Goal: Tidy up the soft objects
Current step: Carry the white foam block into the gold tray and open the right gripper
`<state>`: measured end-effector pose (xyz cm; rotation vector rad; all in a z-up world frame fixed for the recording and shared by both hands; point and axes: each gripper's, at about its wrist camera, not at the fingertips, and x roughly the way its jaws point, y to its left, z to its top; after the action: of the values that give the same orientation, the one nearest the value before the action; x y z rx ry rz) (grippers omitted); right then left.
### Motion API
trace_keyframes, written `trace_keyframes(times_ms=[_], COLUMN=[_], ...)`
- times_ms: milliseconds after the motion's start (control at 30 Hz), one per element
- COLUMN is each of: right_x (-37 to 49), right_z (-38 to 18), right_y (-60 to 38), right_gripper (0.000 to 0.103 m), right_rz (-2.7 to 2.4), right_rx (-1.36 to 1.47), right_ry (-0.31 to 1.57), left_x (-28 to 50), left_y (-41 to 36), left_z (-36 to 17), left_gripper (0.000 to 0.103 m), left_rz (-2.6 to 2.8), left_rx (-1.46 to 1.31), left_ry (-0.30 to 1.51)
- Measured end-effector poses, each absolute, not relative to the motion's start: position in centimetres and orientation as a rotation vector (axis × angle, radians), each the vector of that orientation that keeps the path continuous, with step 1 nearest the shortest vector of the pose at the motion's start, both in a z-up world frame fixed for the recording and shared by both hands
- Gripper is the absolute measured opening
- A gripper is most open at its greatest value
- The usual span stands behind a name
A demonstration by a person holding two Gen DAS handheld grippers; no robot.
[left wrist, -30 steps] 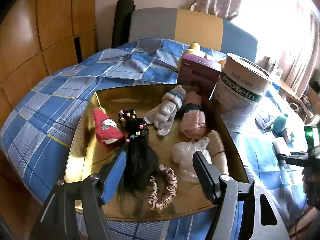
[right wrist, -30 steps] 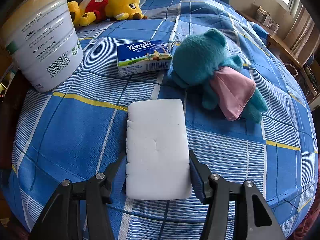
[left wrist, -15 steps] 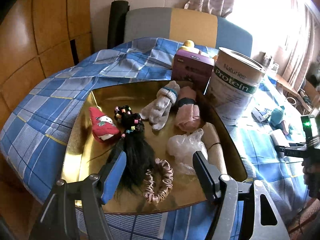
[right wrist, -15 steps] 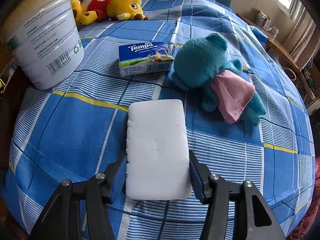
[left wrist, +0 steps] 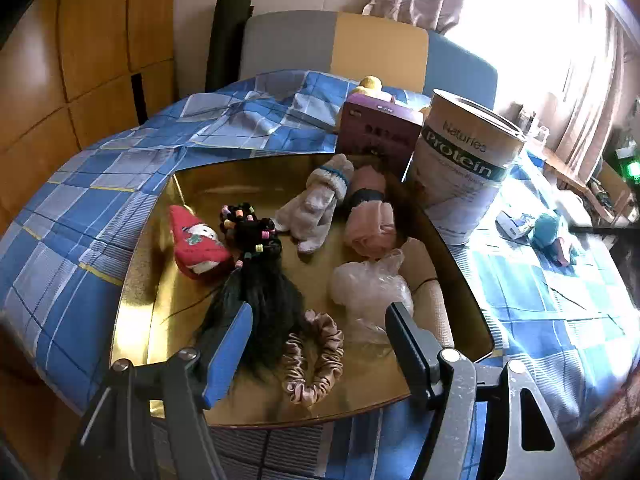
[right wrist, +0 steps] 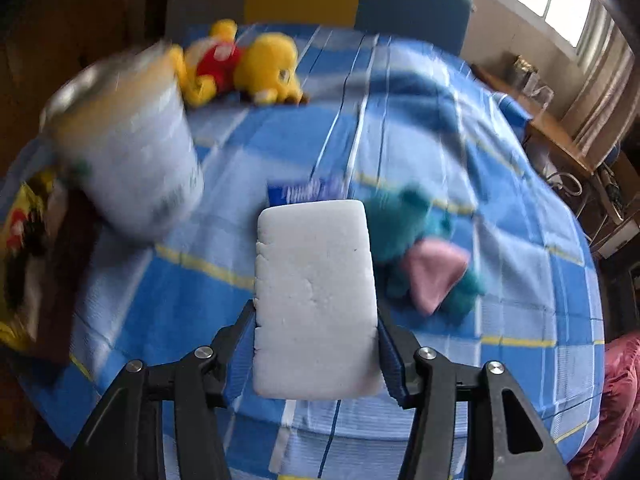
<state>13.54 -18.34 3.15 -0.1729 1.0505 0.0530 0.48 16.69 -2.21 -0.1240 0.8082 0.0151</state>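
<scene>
Right wrist view: right tool clamped on the white sponge, pads pressing both long sides, sponge clear of the surface. Background blurred. Tin far left, teal plush just right of the sponge, yellow plush at the far edge. Open checked cloth near the front edge and right of the teal plush.

Left wrist view: left tool open, empty, over the gold tray's near rim. Tray holds wig, scrunchie, socks, plastic bag. Bare tray along its left side and back. Tin sits just beside the tray's right rim.
</scene>
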Motion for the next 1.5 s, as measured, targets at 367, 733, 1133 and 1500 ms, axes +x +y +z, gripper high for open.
trace_keyframes(times_ms=[367,733,1133,1500], right_x=[28.4,33.9,19.8,12.5], right_z=[9.9,11.5,4.8,-1.8], right_y=[-13.8,2.9,13.3,13.9], right_gripper=[0.055,0.055,0.055,0.056], right_rz=[-0.119,0.222,0.735,0.782], right_rx=[-0.116,-0.101,-0.344,-0.36], right_ry=[0.986,0.959,1.037,1.117], left_x=[0.2,0.0,-1.8,-3.7], left_y=[18.2,21.1,25.8,27.3], left_z=[-2.4,-3.0,-1.5,-0.8], left_gripper=[0.07,0.07,0.07,0.072], left_rz=[0.016,0.073,0.221,0.301], left_rx=[-0.152,-0.194,-0.273,-0.286], left_ry=[0.816,0.831,0.756,0.742])
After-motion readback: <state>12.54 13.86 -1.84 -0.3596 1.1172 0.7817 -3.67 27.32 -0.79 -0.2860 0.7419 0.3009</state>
